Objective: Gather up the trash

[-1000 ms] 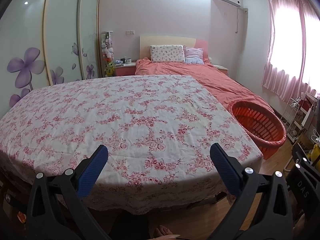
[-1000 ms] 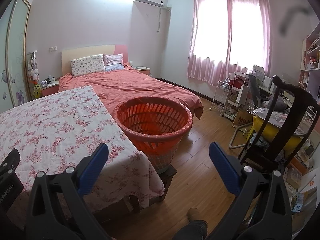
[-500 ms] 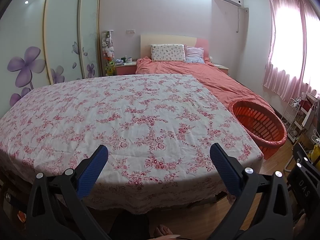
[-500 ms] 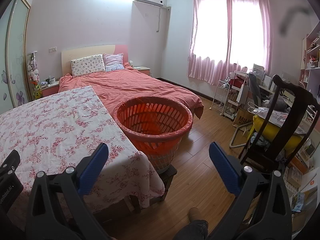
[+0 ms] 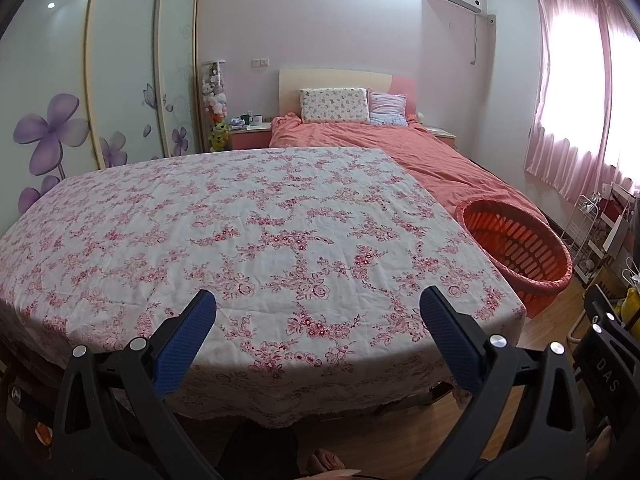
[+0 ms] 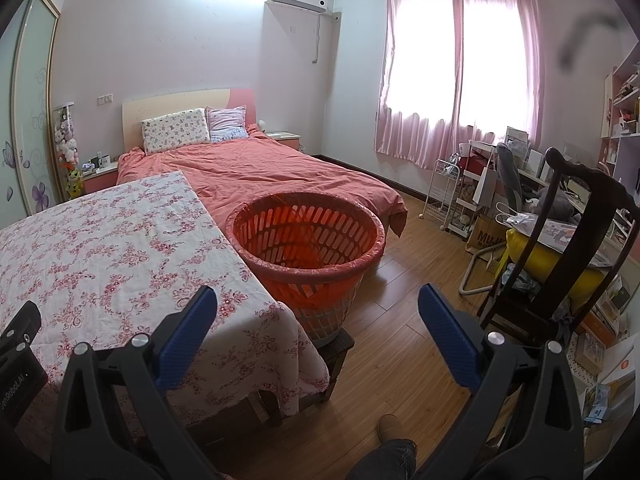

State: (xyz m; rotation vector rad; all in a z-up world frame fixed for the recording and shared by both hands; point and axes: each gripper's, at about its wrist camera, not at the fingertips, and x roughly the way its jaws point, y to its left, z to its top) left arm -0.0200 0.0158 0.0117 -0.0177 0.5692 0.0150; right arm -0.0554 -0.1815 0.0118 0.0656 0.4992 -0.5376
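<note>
No trash was visible on the floral-covered table (image 5: 256,232) as the left gripper (image 5: 318,312) and right gripper (image 6: 318,308) hung wide open and empty, the lined orange basket (image 6: 306,236) waiting just beside the table's edge, suggesting collection was finished or not yet begun.

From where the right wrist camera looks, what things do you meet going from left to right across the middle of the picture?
Floral tablecloth → orange basket → white wire rack → dark wooden chair.
</note>
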